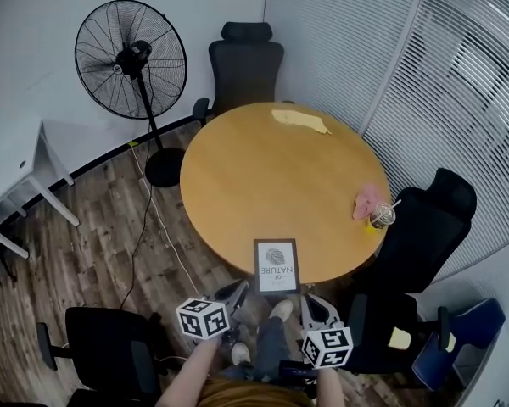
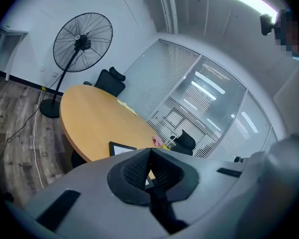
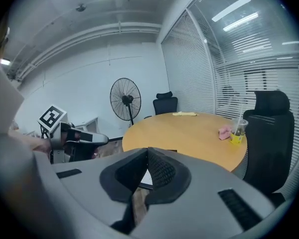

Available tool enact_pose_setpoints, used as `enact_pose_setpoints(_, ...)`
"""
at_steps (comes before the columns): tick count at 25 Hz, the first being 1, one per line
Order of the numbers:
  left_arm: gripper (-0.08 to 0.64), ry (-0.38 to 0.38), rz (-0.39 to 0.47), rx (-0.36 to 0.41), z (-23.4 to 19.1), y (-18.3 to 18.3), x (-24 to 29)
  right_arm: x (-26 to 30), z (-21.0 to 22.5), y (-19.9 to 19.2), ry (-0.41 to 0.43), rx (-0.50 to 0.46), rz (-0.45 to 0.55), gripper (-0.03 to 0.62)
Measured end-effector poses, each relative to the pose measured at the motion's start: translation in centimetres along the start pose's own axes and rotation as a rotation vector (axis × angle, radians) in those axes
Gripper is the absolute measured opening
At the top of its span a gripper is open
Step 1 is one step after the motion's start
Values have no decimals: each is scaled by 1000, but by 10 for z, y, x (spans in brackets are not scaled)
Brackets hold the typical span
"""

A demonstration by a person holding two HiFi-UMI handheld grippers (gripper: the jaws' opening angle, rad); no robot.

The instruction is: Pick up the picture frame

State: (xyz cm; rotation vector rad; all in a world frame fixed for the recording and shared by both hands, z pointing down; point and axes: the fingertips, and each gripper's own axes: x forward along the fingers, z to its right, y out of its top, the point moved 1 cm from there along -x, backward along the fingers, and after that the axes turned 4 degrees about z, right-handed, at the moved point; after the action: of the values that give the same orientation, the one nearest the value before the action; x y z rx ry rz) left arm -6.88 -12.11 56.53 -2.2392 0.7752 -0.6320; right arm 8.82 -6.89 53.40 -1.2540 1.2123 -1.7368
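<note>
The picture frame (image 1: 276, 265) is black-edged with a white printed card and lies flat at the near edge of the round wooden table (image 1: 263, 176). Both grippers hang just short of that edge, below the tabletop in the head view. My left gripper (image 1: 240, 287) is at the frame's lower left and my right gripper (image 1: 308, 298) at its lower right; neither touches it. In the left gripper view the jaws (image 2: 150, 151) are shut and empty, with the frame (image 2: 120, 149) just beyond. The right gripper (image 3: 147, 150) is also shut and empty, and hides most of the frame (image 3: 143, 178).
On the table's right side are a pink cloth (image 1: 366, 200) and a cup with a straw (image 1: 381, 217); a yellow rag (image 1: 301, 119) lies at the far edge. Office chairs stand at the back (image 1: 244, 66), the right (image 1: 424, 227) and near left (image 1: 110, 350). A standing fan (image 1: 131, 58) is at left.
</note>
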Motion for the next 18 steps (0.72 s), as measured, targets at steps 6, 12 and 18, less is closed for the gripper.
enact_pose_setpoints(6, 23, 6, 0, -18, -3, 2, 14, 8, 9, -3, 12, -8, -22, 12)
enact_pose_setpoints(12, 23, 24, -30, -41, -11, -7, 27, 21, 23, -9, 25, 9, -48, 12)
enact_pose_setpoints(18, 23, 50, -72, -76, -23, -23, 33, 30, 30, -24, 51, 23, -87, 12)
